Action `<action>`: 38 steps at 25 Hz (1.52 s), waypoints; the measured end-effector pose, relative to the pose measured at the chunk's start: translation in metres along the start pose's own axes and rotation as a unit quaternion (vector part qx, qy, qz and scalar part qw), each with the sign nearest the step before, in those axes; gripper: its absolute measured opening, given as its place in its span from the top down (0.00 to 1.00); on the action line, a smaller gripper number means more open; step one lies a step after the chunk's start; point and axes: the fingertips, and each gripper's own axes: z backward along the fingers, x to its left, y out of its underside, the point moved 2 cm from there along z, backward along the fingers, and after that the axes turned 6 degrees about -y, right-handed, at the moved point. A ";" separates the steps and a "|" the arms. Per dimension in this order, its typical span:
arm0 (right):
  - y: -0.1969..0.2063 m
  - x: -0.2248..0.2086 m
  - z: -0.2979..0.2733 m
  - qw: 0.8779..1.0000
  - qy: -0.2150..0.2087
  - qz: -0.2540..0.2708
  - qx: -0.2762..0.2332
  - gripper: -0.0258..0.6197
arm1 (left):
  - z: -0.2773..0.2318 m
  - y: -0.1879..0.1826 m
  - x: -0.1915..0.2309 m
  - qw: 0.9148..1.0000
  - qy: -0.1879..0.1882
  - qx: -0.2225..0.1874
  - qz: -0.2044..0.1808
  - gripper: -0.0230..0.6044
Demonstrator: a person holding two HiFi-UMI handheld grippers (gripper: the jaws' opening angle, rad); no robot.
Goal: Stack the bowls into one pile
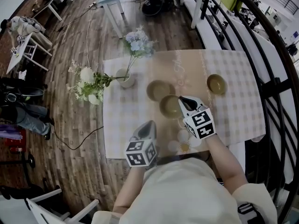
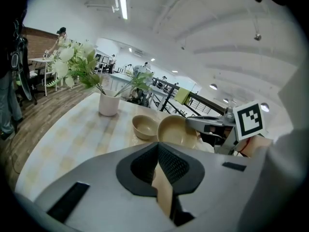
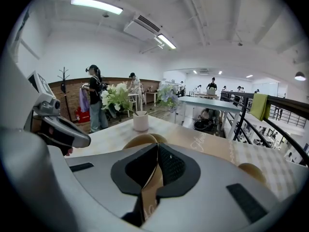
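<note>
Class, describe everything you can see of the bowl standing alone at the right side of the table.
The lone bowl is small, round and olive-tan, smooth like glazed ceramic or plastic. It sits upright, mouth up, looking empty, on the checked tablecloth, towards the table's far right corner. Only the cloth touches it.

Faint cursive lettering runs along the beige cloth runner (image 3: 215, 140) on my checked desk (image 1: 233, 111), too blurred to read. I find nothing else legible.
</note>
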 end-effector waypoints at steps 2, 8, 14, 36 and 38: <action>-0.005 -0.001 -0.010 1.000 -0.004 0.007 -0.002 0.95 | 0.000 0.000 0.004 1.000 -0.005 -0.001 0.003 0.96; -0.019 -0.003 -0.038 1.000 -0.009 0.015 -0.007 0.95 | 0.001 0.002 0.014 1.000 -0.015 0.002 0.009 0.96; -0.031 -0.008 -0.062 1.000 -0.008 0.014 -0.011 0.95 | 0.000 0.003 0.020 1.000 -0.020 0.004 0.012 0.96; -0.010 -0.030 -0.126 0.999 0.026 0.004 0.032 0.95 | -0.004 0.013 0.041 0.999 -0.030 0.021 0.029 0.96; -0.004 -0.033 -0.129 0.999 0.029 0.001 0.042 0.95 | -0.005 0.013 0.042 0.999 -0.030 0.022 0.029 0.96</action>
